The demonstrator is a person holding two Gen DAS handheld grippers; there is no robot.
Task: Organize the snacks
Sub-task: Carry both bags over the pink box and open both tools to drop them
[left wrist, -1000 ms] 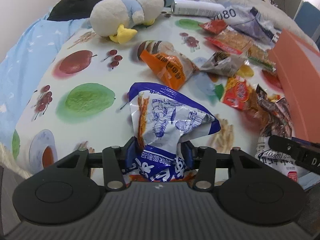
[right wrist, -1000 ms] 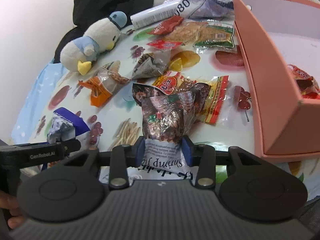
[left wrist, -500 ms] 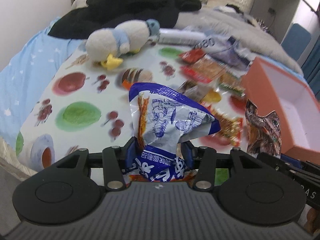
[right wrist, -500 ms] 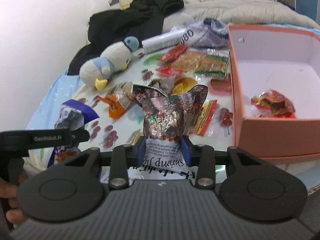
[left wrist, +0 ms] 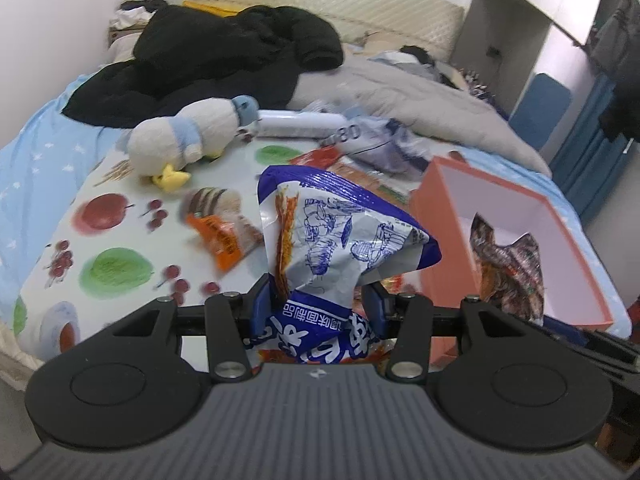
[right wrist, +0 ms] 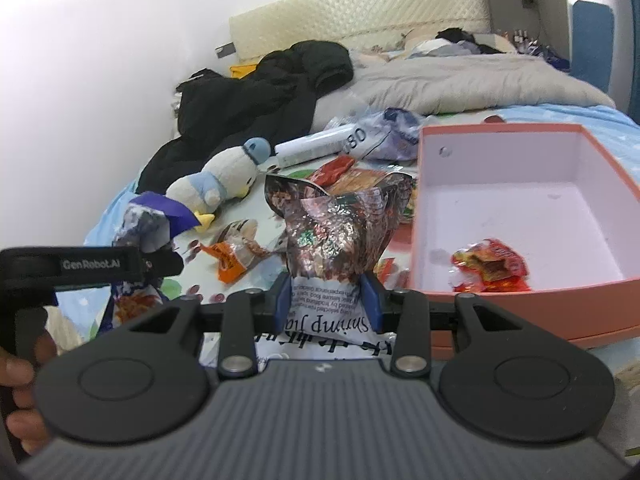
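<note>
Holding one snack each, both grippers are above the fruit-print cloth point(left wrist: 108, 216) on the bed, next to the box point(right wrist: 520, 292). The left gripper point(left wrist: 316, 300) has its jaws about half closed on the neck of the blue bag point(left wrist: 340, 236); the right gripper point(right wrist: 326, 298) has its jaws somewhat narrower, pressed on the shrimp bag point(right wrist: 336, 232). Both bags are in the air, their tops standing free above the jaws.

The risk is in the grip. Each bag is soft foil held only at a crumpled part, so it could slide out if it is swung quickly toward the box. The two grippers are close together, and they could knock each other over the opening. A bag let go too early could fall on the rim or outside it. Inside the box lies one red packet point(right wrist: 490, 266). Other packs, like the orange pack point(left wrist: 222, 240) near the plush duck point(left wrist: 184, 144), remain on the cloth.
</note>
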